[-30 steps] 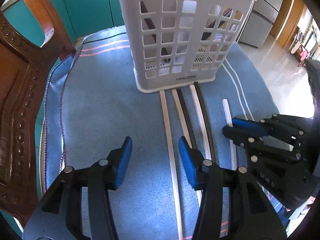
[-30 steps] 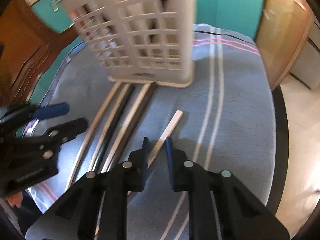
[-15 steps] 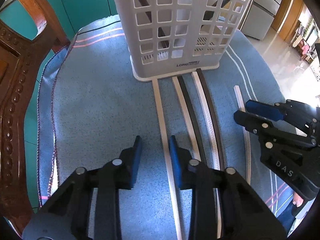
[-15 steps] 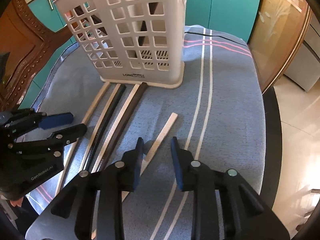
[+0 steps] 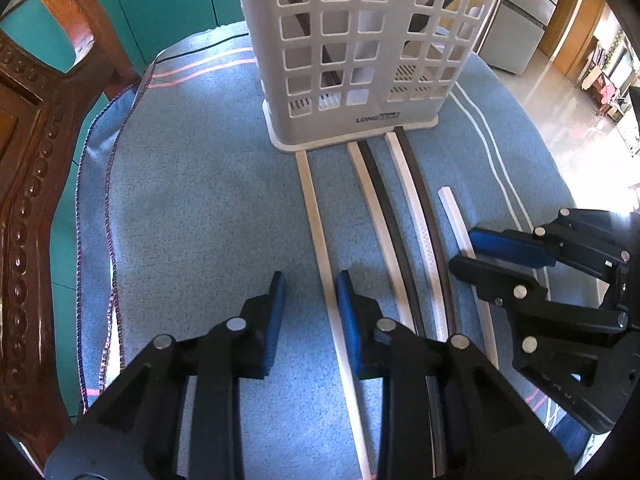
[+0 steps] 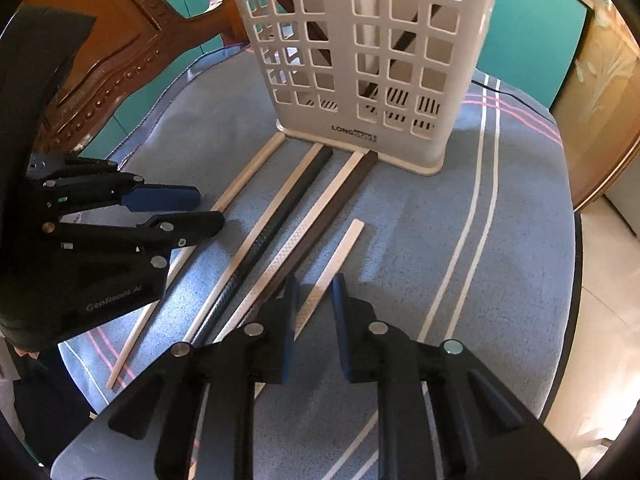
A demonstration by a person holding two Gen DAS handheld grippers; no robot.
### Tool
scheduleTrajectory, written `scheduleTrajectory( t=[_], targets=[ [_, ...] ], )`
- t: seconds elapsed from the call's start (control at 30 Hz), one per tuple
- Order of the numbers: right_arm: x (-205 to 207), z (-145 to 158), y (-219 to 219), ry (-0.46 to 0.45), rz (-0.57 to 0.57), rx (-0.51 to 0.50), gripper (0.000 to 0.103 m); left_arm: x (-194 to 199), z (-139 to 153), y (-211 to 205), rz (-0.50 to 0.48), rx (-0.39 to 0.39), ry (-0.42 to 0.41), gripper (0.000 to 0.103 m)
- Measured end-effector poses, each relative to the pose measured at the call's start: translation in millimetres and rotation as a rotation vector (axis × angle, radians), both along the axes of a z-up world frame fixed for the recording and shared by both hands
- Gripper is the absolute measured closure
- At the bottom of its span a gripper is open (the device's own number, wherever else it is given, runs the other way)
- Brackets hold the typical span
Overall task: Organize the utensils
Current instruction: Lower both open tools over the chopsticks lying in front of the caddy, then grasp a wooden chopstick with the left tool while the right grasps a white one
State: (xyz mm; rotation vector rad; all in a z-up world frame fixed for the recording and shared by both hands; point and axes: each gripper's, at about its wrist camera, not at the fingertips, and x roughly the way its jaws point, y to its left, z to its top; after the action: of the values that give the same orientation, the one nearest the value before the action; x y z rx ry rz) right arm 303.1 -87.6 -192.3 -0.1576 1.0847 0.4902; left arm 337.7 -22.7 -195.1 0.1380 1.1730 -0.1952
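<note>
So the utensils here are chopsticks, long square-section sticks lying in a rough row on a round surface (image 5: 208, 208) covered with a nubbly blue cloth with pale and pink stripes. They run from the foot of a white plastic caddy (image 5: 360, 48), a tall holder with a grid of square holes (a couple of dark and pale sticks already stand tilted inside it).

Left hand-held gripper (image 5: 310, 312): jaws have just been closing and now stand narrow around the leftmost cream chopstick (image 5: 316, 216), which runs up between the blue pads. Can't tell if the pads actually press on it; a gap shows on the left side.

Right hand-held gripper (image 6: 314, 314): jaws have just been closing too, narrow now, either side of the short pale chopstick (image 6: 340, 256) that lies apart at the right end of the row. Contact isn't clear here either.

Between those two lie two pairs, each a pale stick right against a dark one (image 5: 384, 200); one pale one has a woven-looking texture. A carved brown wooden chair back (image 5: 28, 184) stands beside the surface.
</note>
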Motion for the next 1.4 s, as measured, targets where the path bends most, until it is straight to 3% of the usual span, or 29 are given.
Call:
scheduleTrajectory(
  t=[0.13, 0.4, 0.57, 1.1, 1.4],
  targets=[
    [4.2, 0.6, -1.5, -0.014, -0.019, -0.02, 0.084, -4.7, 0.7, -1.3, -0.031, -0.017, 0.013, 0.084],
    [12.3, 3.3, -25.6, -0.005, -0.078, -0.037, 0.084, -15.3, -1.2, 7.1, -0.063, -0.028, 0.025, 0.085],
    [19.7, 0.7, -33.9, -0.007, -0.15, -0.041, 0.074, -8.2, -2.6, 3.7, -0.052, -0.032, 0.0, 0.062],
    [30.9, -2.4, -14.4, -0.049, -0.254, -0.092, 0.072, 53.1, -5.2, -10.8, 0.053, -0.008, -0.026, 0.059],
    [25.1, -3.3, -9.6, -0.06, -0.248, -0.099, 0.074, 61.8, -3.0, -36.5, 0.003, -0.004, -0.045, 0.092]
  ],
)
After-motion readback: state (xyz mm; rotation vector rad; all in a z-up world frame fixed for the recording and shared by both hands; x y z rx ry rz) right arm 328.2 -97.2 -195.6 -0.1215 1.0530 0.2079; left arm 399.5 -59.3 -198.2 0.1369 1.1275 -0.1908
